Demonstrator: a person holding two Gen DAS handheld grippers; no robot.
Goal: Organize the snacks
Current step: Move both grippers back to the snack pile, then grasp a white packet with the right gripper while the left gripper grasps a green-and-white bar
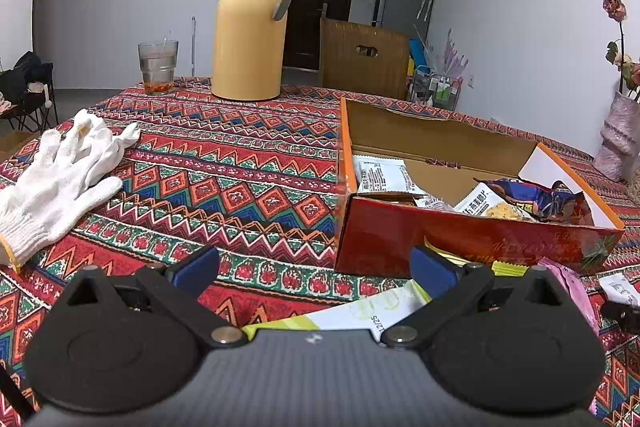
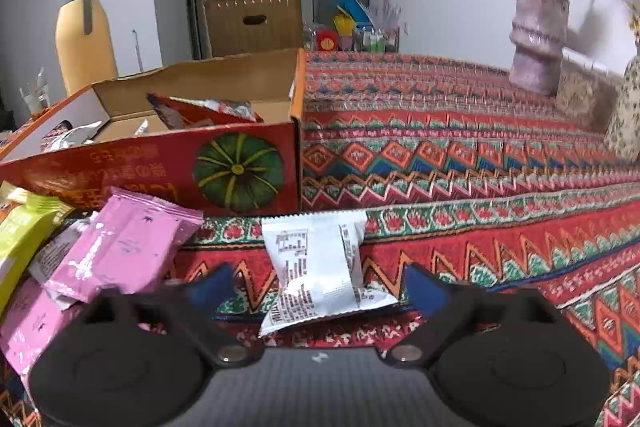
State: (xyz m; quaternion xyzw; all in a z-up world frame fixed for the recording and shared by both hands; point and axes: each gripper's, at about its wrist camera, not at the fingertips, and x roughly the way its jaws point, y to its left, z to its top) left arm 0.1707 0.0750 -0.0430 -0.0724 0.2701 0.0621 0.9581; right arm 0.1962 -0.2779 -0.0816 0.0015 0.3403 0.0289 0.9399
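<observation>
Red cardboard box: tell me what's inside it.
The red cardboard box holds several snack packets: a white printed packet at the far left, a dark blue wrapper on the right, and a white cracker packet. The front wall hides whatever lies lower down.

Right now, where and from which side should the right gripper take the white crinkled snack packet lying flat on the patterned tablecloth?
Grip the white snack packet across its puffed middle, coming down from above at the near end. It lies flat between the right gripper fingers, long axis pointing away, so the pads meet its two long sides. Its sealed ends are thin and likelier to slip.
</observation>
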